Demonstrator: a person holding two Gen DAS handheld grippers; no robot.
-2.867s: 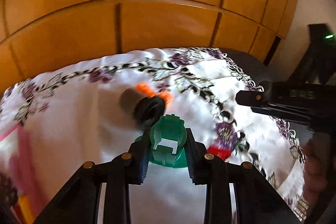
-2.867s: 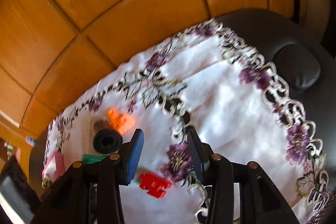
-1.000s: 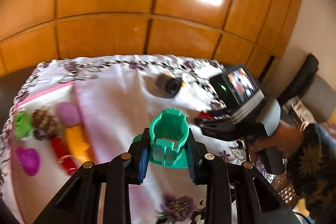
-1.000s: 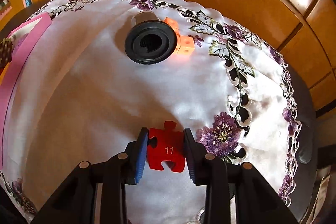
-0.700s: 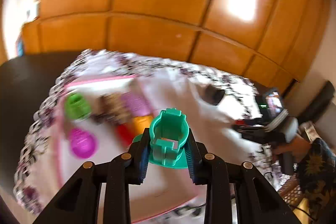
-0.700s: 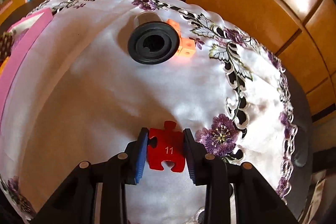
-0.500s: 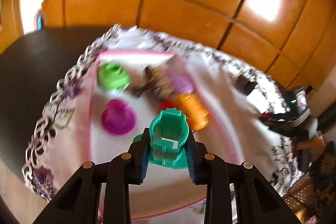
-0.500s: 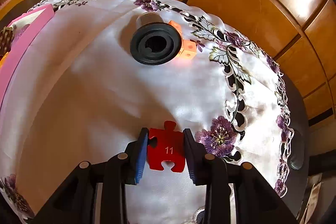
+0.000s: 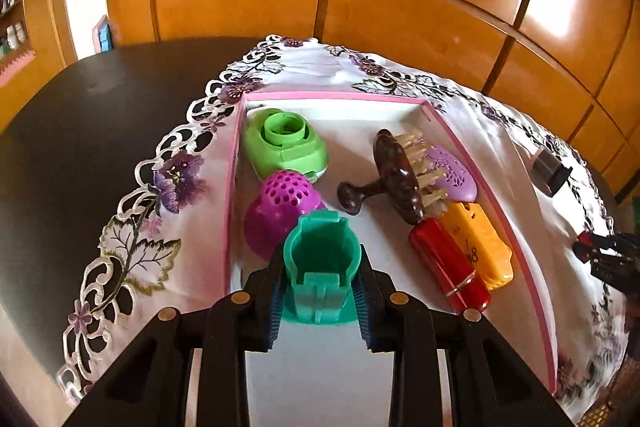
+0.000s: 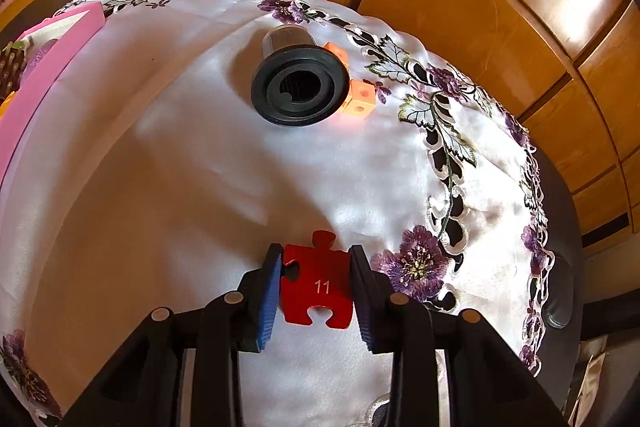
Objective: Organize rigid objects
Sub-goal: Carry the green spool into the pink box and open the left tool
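The left gripper (image 9: 320, 285) is clamped on a teal plastic cup-shaped piece (image 9: 320, 267), held over the near end of the pink-rimmed tray (image 9: 532, 275), with a magenta perforated dome (image 9: 280, 203) at its 11 o'clock and a red bar (image 9: 448, 267) at its 3 o'clock. The right gripper (image 10: 316, 287) grips a red puzzle piece (image 10: 318, 287) (marked 11) low over the embroidered white cloth (image 10: 180, 187). A black ringed cylinder (image 10: 298, 91) lies at that piece's 12 o'clock, touching an orange cube (image 10: 360, 97).
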